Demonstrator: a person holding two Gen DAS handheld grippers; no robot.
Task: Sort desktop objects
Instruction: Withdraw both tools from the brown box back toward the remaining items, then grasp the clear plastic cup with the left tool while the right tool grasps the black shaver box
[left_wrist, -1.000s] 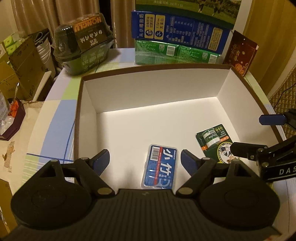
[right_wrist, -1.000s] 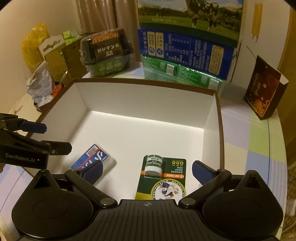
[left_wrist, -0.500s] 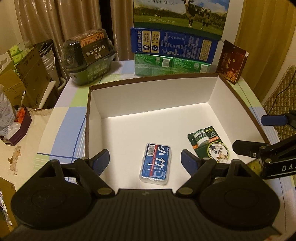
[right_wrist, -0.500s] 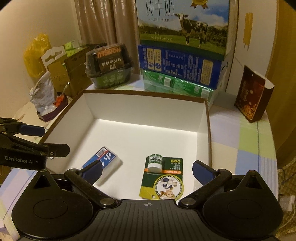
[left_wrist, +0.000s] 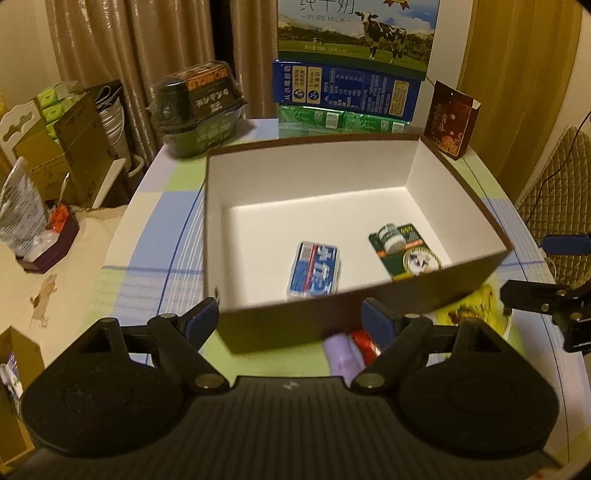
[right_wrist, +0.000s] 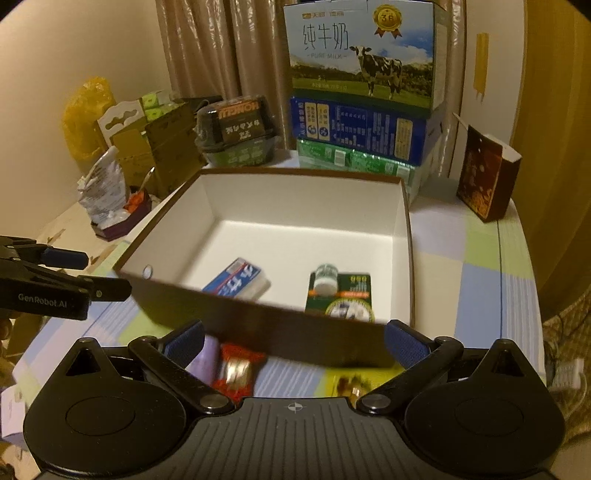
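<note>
A brown box with white inside (left_wrist: 424, 177) (right_wrist: 402, 229) stands on the table. In it lie a blue-and-white packet (left_wrist: 314, 271) (right_wrist: 238, 280) and a green card with a small jar (left_wrist: 404, 251) (right_wrist: 340, 295). On the table in front of the box lie a purple item (left_wrist: 341, 356) (right_wrist: 203, 356), a red wrapped item (left_wrist: 364, 341) (right_wrist: 236, 371) and a yellow packet (left_wrist: 472, 310) (right_wrist: 351, 384). My left gripper (left_wrist: 290, 321) is open and empty before the box's near wall. My right gripper (right_wrist: 293, 341) is open and empty there too.
Stacked milk cartons (left_wrist: 351, 74) (right_wrist: 362, 92) stand behind the box. A dark instant-noodle tub (left_wrist: 199, 107) (right_wrist: 236, 133) is at the back left, a dark red box (left_wrist: 450, 118) (right_wrist: 484, 177) at the back right. Cartons and bags (right_wrist: 122, 155) crowd the left side.
Both grippers have pulled back and up from over the box to in front of it. The items on the table before the box have come into view.
</note>
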